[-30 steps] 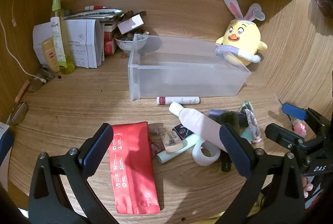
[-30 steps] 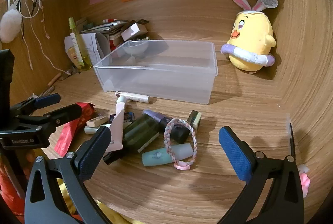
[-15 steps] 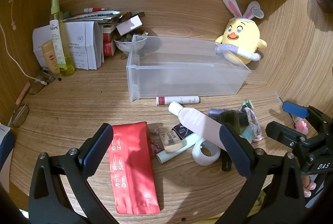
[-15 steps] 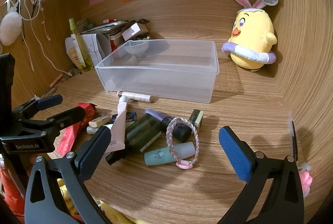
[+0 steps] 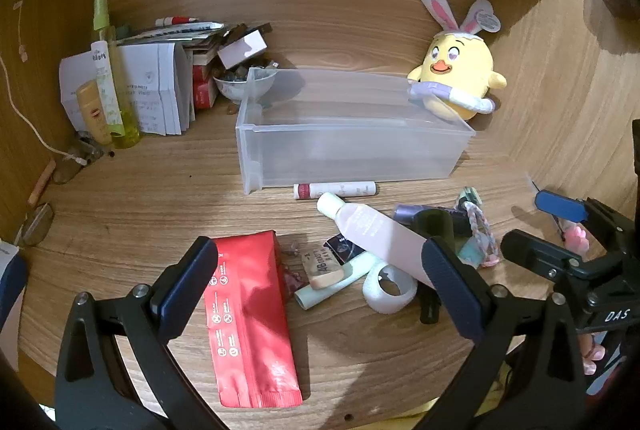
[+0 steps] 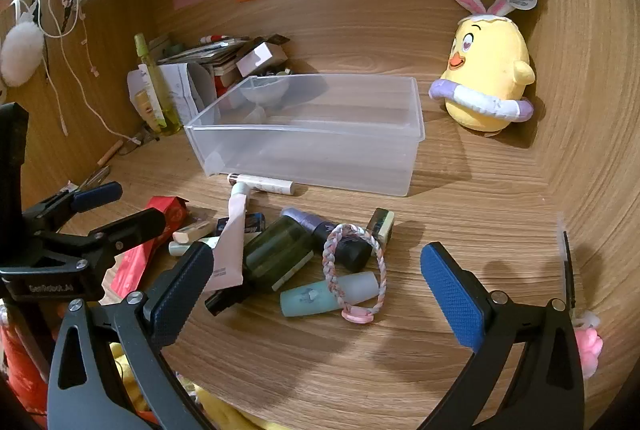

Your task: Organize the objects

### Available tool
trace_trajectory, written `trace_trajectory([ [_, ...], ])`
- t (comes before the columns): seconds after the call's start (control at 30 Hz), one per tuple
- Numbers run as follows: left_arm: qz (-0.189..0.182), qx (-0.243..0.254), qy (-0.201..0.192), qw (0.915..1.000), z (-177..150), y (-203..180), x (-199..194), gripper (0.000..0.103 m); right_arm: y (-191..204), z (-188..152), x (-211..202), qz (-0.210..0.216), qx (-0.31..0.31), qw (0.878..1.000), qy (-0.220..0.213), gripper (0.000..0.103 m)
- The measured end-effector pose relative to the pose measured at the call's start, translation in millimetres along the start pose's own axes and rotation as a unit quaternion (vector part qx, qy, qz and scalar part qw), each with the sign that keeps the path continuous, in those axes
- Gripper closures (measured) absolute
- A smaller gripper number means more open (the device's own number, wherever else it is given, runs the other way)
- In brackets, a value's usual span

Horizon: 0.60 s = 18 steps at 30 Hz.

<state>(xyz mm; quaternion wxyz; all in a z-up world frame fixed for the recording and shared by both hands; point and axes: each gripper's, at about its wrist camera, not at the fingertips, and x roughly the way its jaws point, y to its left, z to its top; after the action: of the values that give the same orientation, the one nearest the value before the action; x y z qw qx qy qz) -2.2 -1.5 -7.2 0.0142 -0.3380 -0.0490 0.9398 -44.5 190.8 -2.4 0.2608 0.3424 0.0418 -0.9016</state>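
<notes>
Clutter loose on the desk, clear bin [image 6: 320, 134] empty behind it.

Left gripper [image 5: 320, 278] and right gripper [image 6: 316, 286] both hovering with fingers wide apart, holding nothing. Between bin and grippers, a tangled heap: pink tube [image 6: 234, 238] leaning across a dark green bottle [image 6: 278, 254], braided hair tie [image 6: 354, 270] draped over a pale blue tube [image 6: 328, 294] and touching a dark purple-capped bottle [image 6: 332, 234]. Red pouch [image 5: 248, 318] flat to the left, tape roll [image 5: 388, 286] beside it, slim white tube [image 5: 336, 189] right against the bin's front wall. Likely trouble: closing on the pale blue tube and snagging the hair tie, dragging it along; lifting the bottle and rolling the tube off it; nudging the light bin toward the plush chick [image 6: 486, 78]; grippers crowding each other over one small pile.
</notes>
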Motion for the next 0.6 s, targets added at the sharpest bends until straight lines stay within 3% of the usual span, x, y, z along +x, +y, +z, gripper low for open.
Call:
trace_trajectory([
  [0.6, -0.003, -0.003, -0.007, 1.0, -1.8, 0.2, -5.1, 0.0, -4.8, -0.5, 1.2, 0.004, 0.005, 1.0, 0.0, 0.0],
])
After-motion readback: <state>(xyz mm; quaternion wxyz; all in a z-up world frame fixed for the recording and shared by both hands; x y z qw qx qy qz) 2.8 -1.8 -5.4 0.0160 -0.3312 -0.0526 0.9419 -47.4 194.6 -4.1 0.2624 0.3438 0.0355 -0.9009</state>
